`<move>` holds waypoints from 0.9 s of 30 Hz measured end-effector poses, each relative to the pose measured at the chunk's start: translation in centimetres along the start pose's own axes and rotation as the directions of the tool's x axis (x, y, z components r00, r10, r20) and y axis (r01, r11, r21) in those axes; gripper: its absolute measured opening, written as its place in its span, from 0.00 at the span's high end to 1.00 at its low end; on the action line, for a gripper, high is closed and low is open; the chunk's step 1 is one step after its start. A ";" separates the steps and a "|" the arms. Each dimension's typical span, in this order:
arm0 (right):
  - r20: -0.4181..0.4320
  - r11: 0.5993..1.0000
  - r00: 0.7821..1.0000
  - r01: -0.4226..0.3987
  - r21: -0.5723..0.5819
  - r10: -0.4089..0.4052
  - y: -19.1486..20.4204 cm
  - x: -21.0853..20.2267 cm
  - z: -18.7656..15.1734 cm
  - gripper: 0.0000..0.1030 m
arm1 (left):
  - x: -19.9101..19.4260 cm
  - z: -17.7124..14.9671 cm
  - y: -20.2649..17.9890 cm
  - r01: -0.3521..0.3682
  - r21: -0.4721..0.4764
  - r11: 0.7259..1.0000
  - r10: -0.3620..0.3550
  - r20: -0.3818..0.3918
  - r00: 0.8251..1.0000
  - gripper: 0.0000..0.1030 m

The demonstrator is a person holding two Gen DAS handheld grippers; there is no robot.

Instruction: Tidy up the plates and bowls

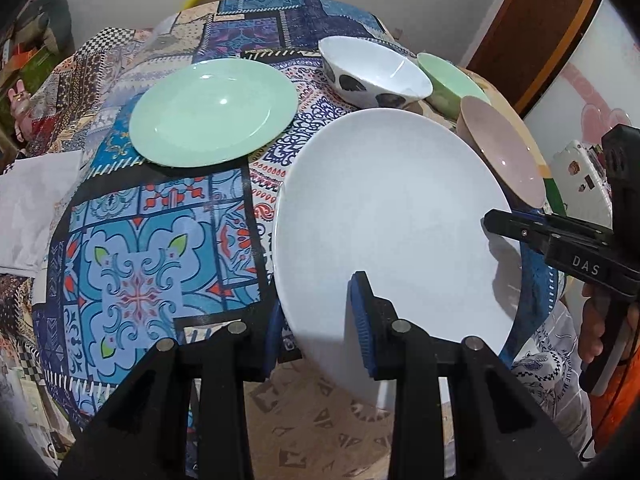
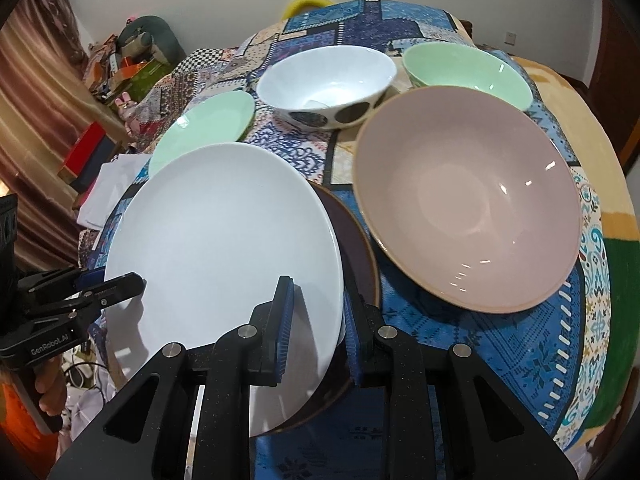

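Observation:
A large white plate (image 1: 384, 216) (image 2: 224, 240) hangs tilted over the near table edge, gripped from two sides. My left gripper (image 1: 320, 328) is shut on its near rim; in the right wrist view it (image 2: 120, 284) bites the plate's left edge. My right gripper (image 2: 318, 328) is shut on the opposite rim and shows in the left wrist view (image 1: 504, 220) at the plate's right edge. Beneath the white plate a dark brown plate (image 2: 360, 256) peeks out; I cannot tell whether it is clamped too. A mint green plate (image 1: 212, 112) (image 2: 204, 128) lies flat further back.
On the patchwork tablecloth (image 1: 140, 260) stand a pink bowl (image 2: 468, 200) (image 1: 504, 148), a white bowl with dark spots (image 2: 328, 80) (image 1: 376, 68) and a green bowl (image 2: 468, 68) (image 1: 452, 80). A white folded cloth (image 1: 36, 208) lies at the left table edge.

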State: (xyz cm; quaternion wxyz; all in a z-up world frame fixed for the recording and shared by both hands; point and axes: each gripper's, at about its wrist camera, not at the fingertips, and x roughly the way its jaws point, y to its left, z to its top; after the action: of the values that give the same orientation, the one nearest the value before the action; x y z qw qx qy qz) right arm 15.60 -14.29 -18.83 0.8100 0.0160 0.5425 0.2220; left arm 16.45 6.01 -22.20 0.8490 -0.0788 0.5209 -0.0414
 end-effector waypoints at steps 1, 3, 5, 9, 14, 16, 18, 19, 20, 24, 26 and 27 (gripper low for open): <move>-0.001 1.000 1.000 -0.001 0.003 0.001 -0.2 0.1 0.0 0.79 | 0.2 0.1 -0.1 0.000 0.001 1.000 0.000 -0.003 1.000 0.68; -0.003 1.000 1.000 0.000 0.009 0.000 -0.5 0.1 0.0 0.79 | 0.5 0.1 -0.2 0.000 0.004 1.000 0.000 -0.009 1.000 0.68; -0.005 1.000 1.000 -0.002 0.013 0.002 -0.5 0.2 -0.1 0.79 | 0.8 0.2 -0.3 -0.006 0.006 1.000 0.006 -0.014 1.000 0.68; -0.006 1.000 1.000 -0.009 0.011 0.009 -0.6 0.2 -0.2 0.79 | 1.5 0.3 -0.2 -0.025 0.001 1.000 0.025 -0.030 0.999 0.68; 0.001 1.000 1.000 -0.002 0.003 0.002 -0.6 0.4 0.0 0.79 | 2.1 0.4 -0.2 -0.039 0.008 0.999 0.040 -0.037 0.999 0.68; 0.005 1.000 1.000 -0.012 0.014 0.012 -0.9 0.5 0.0 0.79 | 2.1 0.4 -0.3 -0.041 0.013 0.999 0.042 -0.035 0.999 0.68; 0.008 1.000 1.000 -0.012 0.017 0.012 -1.0 0.4 0.0 0.79 | 2.3 0.5 -0.3 -0.038 0.010 0.999 0.038 -0.040 0.998 0.68; 0.010 1.000 1.000 -0.010 0.016 0.010 -1.0 0.4 0.0 0.79 | 2.5 0.6 -0.3 -0.033 0.006 0.999 0.034 -0.044 0.998 0.68; 0.012 1.000 1.000 -0.009 0.016 0.009 -1.0 0.3 0.0 0.79 | 2.6 0.7 -0.2 -0.029 0.002 1.000 0.030 -0.046 0.998 0.68; 0.014 1.000 1.000 -0.010 0.009 0.010 -1.1 -0.1 -0.1 0.78 | 2.8 0.7 -0.4 -0.030 0.005 1.000 0.030 -0.048 0.998 0.68; 0.016 1.000 1.000 0.018 -0.002 -0.018 -1.0 -0.2 -0.2 0.76 | 2.8 0.6 -0.8 -0.044 0.021 0.999 0.045 -0.037 0.998 0.66; 0.017 0.999 0.999 0.032 -0.016 -0.031 -0.9 -0.1 -0.2 0.76 | 2.7 0.6 -0.9 -0.047 0.032 0.998 0.048 -0.030 0.998 0.66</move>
State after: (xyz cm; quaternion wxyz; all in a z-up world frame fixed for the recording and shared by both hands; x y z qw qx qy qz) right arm 15.68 -15.18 -19.02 0.8181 0.0029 0.5341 0.2133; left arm 18.20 4.76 -24.20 0.8427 -0.0525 0.5349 -0.0308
